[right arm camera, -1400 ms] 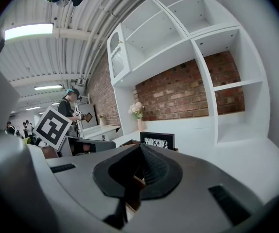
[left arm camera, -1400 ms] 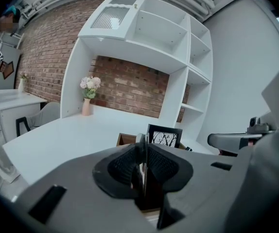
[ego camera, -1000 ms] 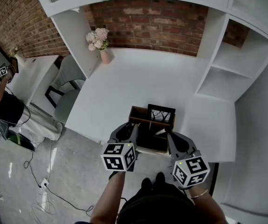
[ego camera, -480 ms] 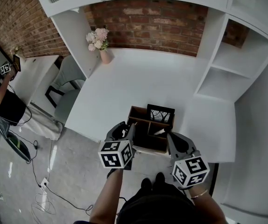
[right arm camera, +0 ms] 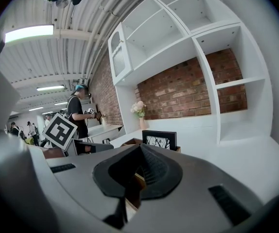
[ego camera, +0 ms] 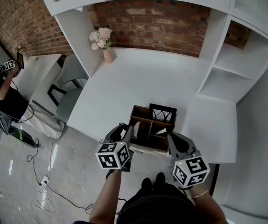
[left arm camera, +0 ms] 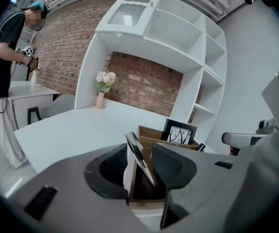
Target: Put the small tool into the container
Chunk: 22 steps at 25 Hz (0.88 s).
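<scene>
Wooden and open-topped, the container (ego camera: 140, 109) is sitting at the near edge of the white bench (ego camera: 138, 78). A black picture frame (ego camera: 162, 112) is standing at its far right side; whether inside it or just behind, I cannot tell.

The right hand-held gripper (right arm camera: 139, 154) is biting onto a wall at the container's near right corner, its jaws closed with the wood showing between them. Judging by that grip, it is pinning the box so it is not sliding or tipping while the other hand is working.

The left hand-held gripper (left arm camera: 140, 148) is reaching over the near left compartment. Its jaws have just been opening and are standing wide apart. The small tool (left arm camera: 140, 161), a thin dark flat piece, is standing tilted between them, with its lower end down inside that compartment and its upper end poking above the rim. Neither pad seems to be pressing it, so it looks released, leaning in the box rather than hanging from the grip.

Both forearms are coming in from the bottom of the head view, side by side. Each gripper is pointing forward and slightly downward at the container, with its marker cube facing up.
</scene>
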Available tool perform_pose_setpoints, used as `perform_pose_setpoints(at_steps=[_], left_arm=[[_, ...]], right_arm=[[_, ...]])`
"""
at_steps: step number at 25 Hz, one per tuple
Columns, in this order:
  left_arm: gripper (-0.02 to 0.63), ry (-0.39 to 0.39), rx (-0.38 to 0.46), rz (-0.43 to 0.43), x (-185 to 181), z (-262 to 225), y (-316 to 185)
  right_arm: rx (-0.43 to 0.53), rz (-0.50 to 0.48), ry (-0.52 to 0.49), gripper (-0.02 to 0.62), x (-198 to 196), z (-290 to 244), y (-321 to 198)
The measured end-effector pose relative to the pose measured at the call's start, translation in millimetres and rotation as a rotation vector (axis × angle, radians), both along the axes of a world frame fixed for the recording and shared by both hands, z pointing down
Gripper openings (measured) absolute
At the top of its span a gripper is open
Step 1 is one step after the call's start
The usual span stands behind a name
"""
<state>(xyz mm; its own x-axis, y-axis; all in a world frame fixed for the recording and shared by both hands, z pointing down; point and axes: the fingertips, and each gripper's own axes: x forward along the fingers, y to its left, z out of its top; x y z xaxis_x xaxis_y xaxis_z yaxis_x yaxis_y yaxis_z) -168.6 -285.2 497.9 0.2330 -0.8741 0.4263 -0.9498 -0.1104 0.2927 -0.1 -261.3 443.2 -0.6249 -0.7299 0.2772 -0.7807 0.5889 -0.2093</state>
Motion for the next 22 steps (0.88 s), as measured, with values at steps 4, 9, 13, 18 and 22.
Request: perform_pose_setpoints(at_steps=[4,9,13,18,22], left_arm=[[0.141,0.01,0.014,0.011,3,-3,9],[0.141,-0.001,0.002,0.044,10,2,24],[0.141,-0.021,-0.006,0.059,15,5,38],[0.14,-0.068,-0.01,0.047,14,5,58],[0.126,-0.095,0.006,0.041,14,-2,71]], right_arm=[[-0.002,-0.013,-0.001,0.005,-5,0,4],[0.001,-0.029,-0.002,0.003,-13,-1,11],[0.003,-0.041,-0.001,0.005,-19,-2,18],[0.003,-0.058,0.007,0.005,-25,-2,32],[0.009,-0.069,0.008,0.005,-29,-2,43]])
